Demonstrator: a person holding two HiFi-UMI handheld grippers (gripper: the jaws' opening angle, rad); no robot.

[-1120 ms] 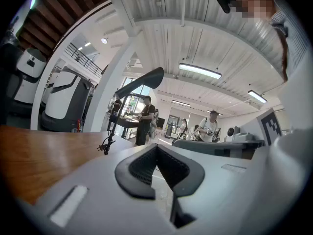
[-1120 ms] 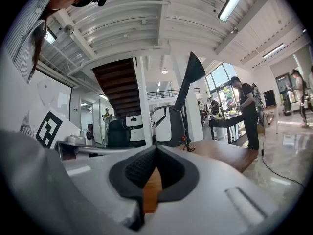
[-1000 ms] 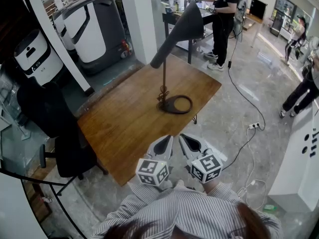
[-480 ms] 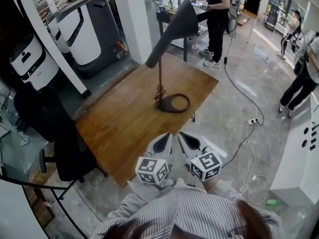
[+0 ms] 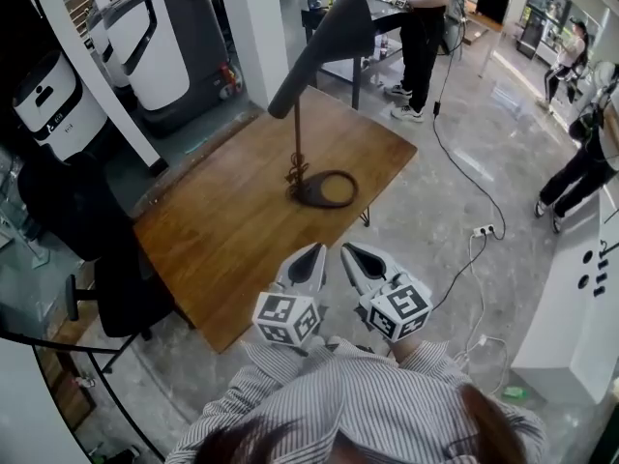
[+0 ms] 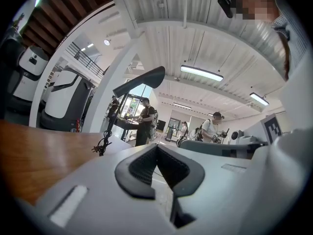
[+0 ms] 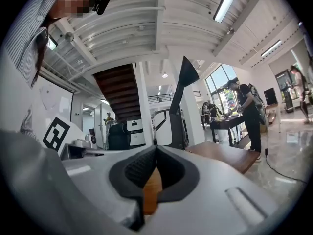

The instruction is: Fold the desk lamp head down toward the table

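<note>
The desk lamp stands upright near the far side of the wooden table (image 5: 222, 230). Its dark cone head (image 5: 334, 29) is raised and tilts down to the left on a thin stem (image 5: 295, 133) above a ring base (image 5: 326, 188). My left gripper (image 5: 314, 253) and right gripper (image 5: 349, 251) hover side by side over the table's near edge, well short of the lamp. Both are shut and hold nothing. The left gripper view shows its jaws (image 6: 156, 166) closed, with the lamp head (image 6: 142, 81) ahead to the left. In the right gripper view the lamp head (image 7: 186, 75) rises above the closed jaws (image 7: 153, 175).
A black office chair (image 5: 106, 259) stands at the table's left. White machines (image 5: 145, 46) and a white pillar (image 5: 256, 27) are behind it. People stand at a far table (image 5: 421, 17) and at the right (image 5: 580, 162). A cable and power strip (image 5: 481, 230) lie on the floor.
The head view has shifted a little, so the table and lamp sit slightly further left. Both grippers sit slightly higher in it, still shut. The lamp's pose is unchanged.
</note>
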